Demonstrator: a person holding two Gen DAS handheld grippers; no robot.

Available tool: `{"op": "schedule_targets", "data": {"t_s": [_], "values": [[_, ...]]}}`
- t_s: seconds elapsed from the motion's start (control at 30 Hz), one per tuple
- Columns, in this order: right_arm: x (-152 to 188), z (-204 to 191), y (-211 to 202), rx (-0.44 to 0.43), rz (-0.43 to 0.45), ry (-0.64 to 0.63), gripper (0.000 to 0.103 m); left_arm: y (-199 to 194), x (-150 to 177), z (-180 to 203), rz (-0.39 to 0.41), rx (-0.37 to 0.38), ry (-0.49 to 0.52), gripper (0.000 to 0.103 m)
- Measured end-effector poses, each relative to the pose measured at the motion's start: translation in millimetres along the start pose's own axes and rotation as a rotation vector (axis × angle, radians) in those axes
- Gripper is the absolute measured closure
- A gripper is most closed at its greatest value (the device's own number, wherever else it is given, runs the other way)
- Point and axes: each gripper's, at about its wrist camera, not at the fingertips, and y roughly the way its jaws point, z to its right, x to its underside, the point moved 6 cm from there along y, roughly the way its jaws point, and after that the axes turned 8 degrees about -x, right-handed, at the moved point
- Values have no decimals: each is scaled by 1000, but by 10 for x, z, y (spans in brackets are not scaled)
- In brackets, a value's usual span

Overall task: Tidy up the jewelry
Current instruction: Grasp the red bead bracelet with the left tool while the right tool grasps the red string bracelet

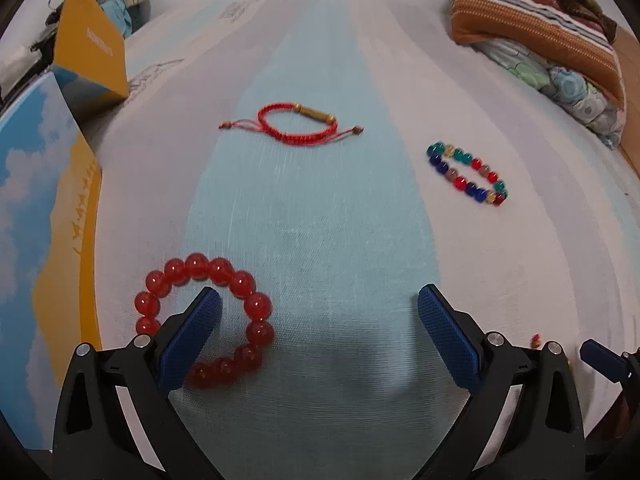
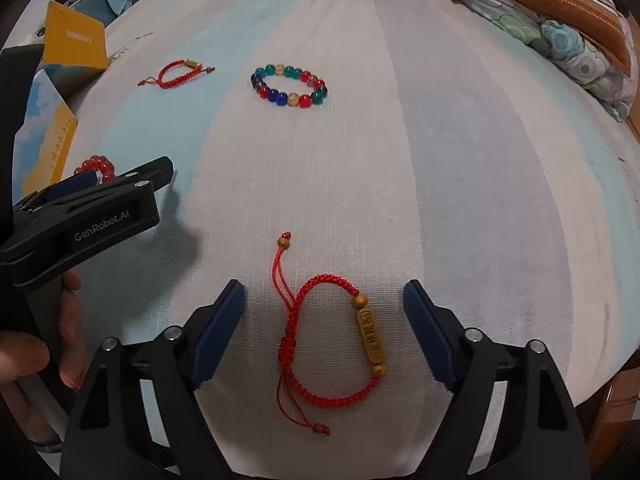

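A bed with a blue-and-white striped sheet (image 1: 320, 220) holds folded blankets (image 1: 536, 28).

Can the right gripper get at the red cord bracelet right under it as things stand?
Probably yes. The right gripper is open, its fingers either side of the cord bracelet, which lies flat on the bedsheet with nothing over it. The left gripper sits off to the side by the red bead bracelet.

- From the left wrist we look low along the bed (image 1: 320, 208), close behind the red bead bracelet (image 1: 208, 316).
- From the right wrist we look likewise; both views share the multicoloured bracelet (image 1: 468, 172) (image 2: 290, 86).
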Motion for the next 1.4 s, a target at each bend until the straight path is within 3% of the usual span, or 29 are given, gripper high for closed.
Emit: {"op": "schedule_targets", "data": {"t_s": [0.27,0.47,0.63,0.73,0.83,0.9,1.0,1.4], "values": [[9,-24,62,-8,-18,3,44,54,35,20,3,-29,23,6],[12,-38,65,-19,-26,10,60,51,61,11,-3,12,29,10],[16,-66,70,-27,-32,10,72,35,83,-26,-18,20,41,22],[16,-78,68,-22,-33,8,79,23,92,-47,-28,16,37,35],[15,-79,66,-15,-34,9,85,4,85,-64,-38,29,37,50],[18,-74,65,-10,-35,10,89,0,81,-85,-42,40,37,69],[14,-73,61,-3,-33,18,91,-14,88,-82,-46,58,54,89],[-10,-10,-92,-13,25,53,93,-182,82,-76,-13,63,75,90]]}}
